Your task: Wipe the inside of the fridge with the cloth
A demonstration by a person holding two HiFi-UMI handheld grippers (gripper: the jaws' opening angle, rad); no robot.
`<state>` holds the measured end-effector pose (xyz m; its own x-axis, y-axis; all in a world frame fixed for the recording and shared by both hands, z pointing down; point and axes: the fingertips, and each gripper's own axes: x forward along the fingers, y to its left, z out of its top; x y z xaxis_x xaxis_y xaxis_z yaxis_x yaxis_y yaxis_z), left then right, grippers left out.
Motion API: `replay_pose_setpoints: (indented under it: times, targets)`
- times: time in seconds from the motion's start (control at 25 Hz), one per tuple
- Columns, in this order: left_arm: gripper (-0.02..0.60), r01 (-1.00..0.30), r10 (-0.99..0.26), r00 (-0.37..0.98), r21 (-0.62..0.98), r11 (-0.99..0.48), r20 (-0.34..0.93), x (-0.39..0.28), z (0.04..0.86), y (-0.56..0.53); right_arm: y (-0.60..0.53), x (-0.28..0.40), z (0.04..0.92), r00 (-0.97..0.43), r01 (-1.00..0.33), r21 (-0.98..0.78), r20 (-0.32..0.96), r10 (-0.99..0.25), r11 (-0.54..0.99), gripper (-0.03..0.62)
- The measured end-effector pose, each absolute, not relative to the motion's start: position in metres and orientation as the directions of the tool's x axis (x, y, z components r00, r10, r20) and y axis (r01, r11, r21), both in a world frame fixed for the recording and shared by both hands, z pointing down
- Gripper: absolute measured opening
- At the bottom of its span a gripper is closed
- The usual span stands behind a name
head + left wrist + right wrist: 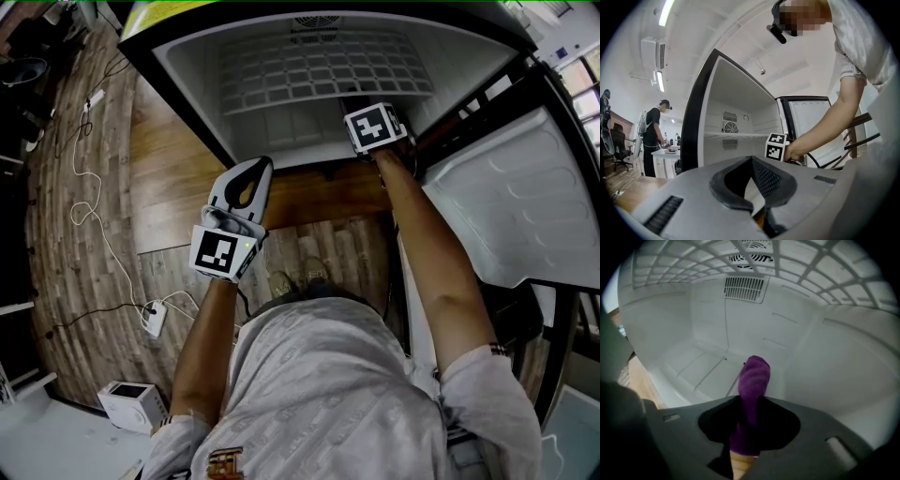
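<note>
A purple cloth (753, 379) sticks out upright from between the jaws of my right gripper (749, 403), which is shut on it. This gripper is low inside the white fridge compartment (708, 362), with the cloth pointing at the back wall just above the floor. In the head view only the right gripper's marker cube (375, 126) shows at the fridge's front lip; the cloth is hidden there. My left gripper (257, 169) hangs outside the fridge (281, 122), over the wooden floor, shut on nothing. In the left gripper view its jaws (751, 161) meet at the tips.
A wire shelf (797, 266) spans the compartment above the right gripper, and a vent (745, 287) sits in the back wall. The fridge door (516, 206) stands open at the right. A power strip (153, 317) with cables and a white box (131, 403) lie on the floor at the left. Another person (654, 136) stands far off.
</note>
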<state>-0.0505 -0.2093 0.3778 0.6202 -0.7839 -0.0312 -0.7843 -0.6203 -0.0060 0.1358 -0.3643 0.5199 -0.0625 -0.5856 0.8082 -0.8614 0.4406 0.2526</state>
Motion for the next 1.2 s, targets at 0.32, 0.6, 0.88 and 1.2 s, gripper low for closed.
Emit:
replay_pose_setpoints:
  times: [0.32, 0.6, 0.88, 1.2]
  targets:
    - [0.000, -0.782, -0.781, 0.623, -0.006, -0.623, -0.040, -0.051, 0.376, -0.206, -0.364, 0.145, 0.513, -0.018, -0.866, 0.292, 0.792, -0.610, 0.405, 0.114]
    - [0.000, -0.796, -0.796, 0.605, -0.001, -0.605, -0.030, -0.058, 0.376, -0.205, -0.352, 0.114, 0.492, -0.097, -0.845, 0.285, 0.751, -0.654, 0.452, 0.114]
    - [0.000, -0.802, -0.802, 0.597, 0.005, -0.597, -0.034, -0.063, 0.377, -0.202, -0.320, 0.022, 0.467, -0.319, -0.797, 0.144, 0.724, -0.612, 0.586, 0.114]
    - [-0.001, -0.803, -0.802, 0.596, -0.009, -0.596, -0.047, -0.072, 0.379, -0.200, -0.311, -0.051, 0.476, -0.428, -0.729, 0.056, 0.741, -0.518, 0.682, 0.114]
